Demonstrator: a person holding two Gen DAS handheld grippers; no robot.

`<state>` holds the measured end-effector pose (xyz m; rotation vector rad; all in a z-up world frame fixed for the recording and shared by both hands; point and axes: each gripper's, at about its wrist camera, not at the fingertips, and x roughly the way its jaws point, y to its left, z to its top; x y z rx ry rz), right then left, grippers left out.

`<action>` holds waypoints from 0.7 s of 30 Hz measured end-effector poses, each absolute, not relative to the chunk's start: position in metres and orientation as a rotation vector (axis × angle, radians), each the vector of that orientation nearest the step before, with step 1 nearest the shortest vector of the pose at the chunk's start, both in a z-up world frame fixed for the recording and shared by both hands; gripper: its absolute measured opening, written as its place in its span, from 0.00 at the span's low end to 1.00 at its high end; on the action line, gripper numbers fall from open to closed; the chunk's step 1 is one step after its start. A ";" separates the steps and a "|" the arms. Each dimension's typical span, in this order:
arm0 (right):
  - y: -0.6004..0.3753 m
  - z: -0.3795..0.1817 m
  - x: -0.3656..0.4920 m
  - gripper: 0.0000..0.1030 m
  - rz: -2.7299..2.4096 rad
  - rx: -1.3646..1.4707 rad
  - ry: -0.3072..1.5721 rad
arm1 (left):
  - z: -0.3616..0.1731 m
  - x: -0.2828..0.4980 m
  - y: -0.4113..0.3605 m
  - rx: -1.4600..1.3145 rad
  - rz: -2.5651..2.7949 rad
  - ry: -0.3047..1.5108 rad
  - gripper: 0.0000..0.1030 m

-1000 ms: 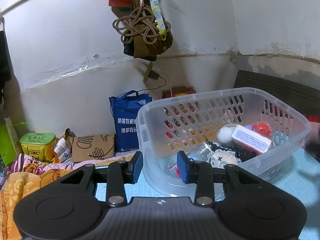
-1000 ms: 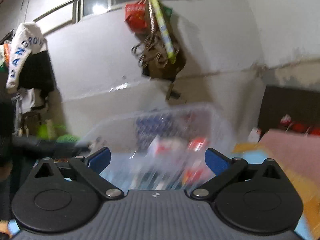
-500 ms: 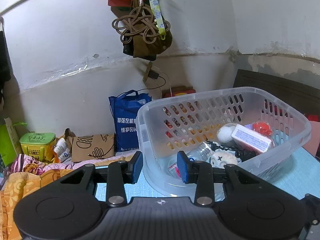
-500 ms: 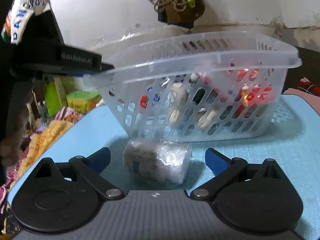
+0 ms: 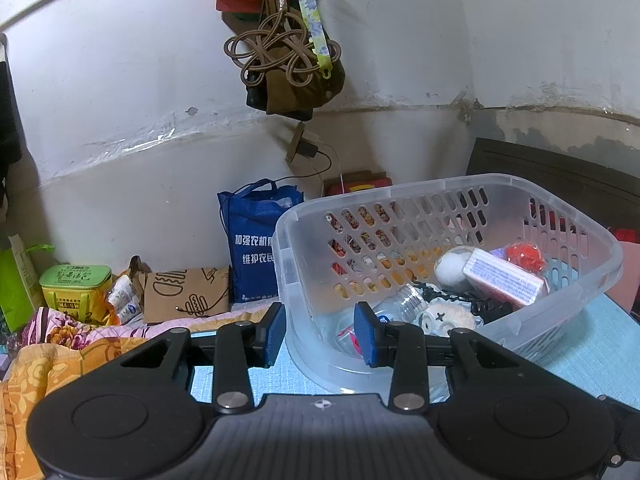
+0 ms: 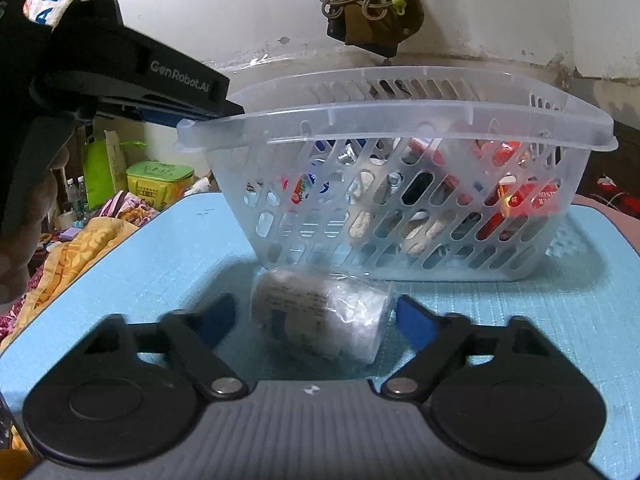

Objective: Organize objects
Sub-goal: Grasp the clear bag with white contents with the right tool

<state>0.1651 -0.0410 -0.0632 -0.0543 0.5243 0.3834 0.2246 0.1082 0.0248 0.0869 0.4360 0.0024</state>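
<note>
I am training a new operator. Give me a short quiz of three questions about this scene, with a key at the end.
1. True or false: the wrapped roll already lies inside the clear basket.
2. Which tool holds the basket's rim? A) left tool B) right tool C) neither
3. Fill in: the roll lies on the ____ mat, in front of the basket.
Key:
1. False. It lies on the mat outside the basket, between the right tool's jaws, which have just been closing.
2. A
3. blue
</note>
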 end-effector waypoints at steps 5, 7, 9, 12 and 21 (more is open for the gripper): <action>-0.046 -0.061 0.155 0.75 0.392 -0.041 0.454 | 0.025 0.225 0.108 0.084 0.002 0.436 0.40; -0.046 -0.059 0.148 0.75 0.398 -0.050 0.405 | 0.026 0.225 0.108 0.083 0.002 0.436 0.40; -0.048 -0.058 0.140 0.75 0.403 -0.054 0.357 | 0.026 0.225 0.107 0.082 0.003 0.437 0.40; -0.051 -0.056 0.136 0.75 0.411 -0.042 0.336 | 0.026 0.225 0.107 0.082 0.002 0.437 0.40; -0.057 -0.055 0.133 0.75 0.428 -0.024 0.312 | 0.027 0.225 0.106 0.082 0.001 0.438 0.40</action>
